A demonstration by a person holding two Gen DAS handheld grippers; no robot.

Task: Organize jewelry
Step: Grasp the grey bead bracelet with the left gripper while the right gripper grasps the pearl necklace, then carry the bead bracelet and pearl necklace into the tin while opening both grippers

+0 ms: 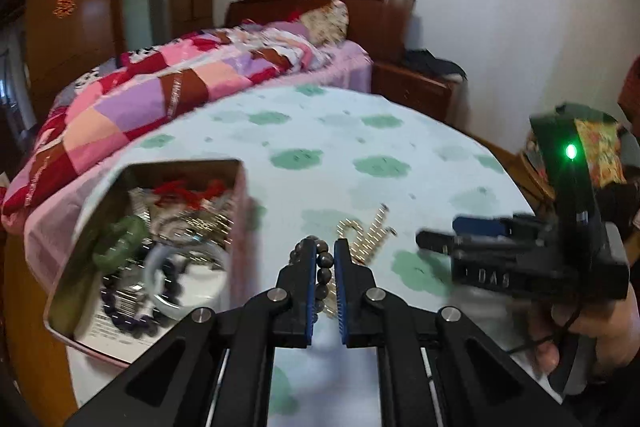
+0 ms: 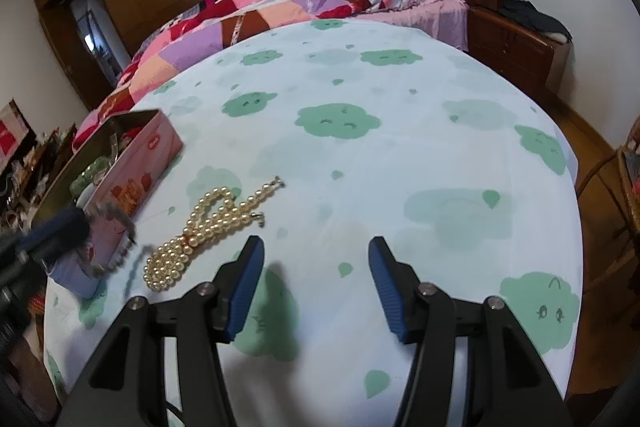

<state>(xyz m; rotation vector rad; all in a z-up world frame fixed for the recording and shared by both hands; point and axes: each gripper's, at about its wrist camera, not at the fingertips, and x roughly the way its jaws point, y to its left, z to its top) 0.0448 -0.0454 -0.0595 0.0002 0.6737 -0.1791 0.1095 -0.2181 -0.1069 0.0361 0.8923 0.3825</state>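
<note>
Left gripper (image 1: 323,259) fingers clamp a dark bead bracelet (image 1: 325,267) just right of the tin (image 1: 240,187); right gripper (image 2: 316,283) half-open, empty; thin grip risks beads slipping before the tin.

Left wrist view: you look from close above the round table with the pale cloud-print cloth (image 1: 320,131), forward and downward, toward the patchwork-quilted bed (image 1: 160,95).
Right wrist view: you sit further right, equally near and low, facing the same way.
Shared: the open pink tin box (image 2: 152,155), the pearl necklace (image 2: 208,227), table, bed.
</note>
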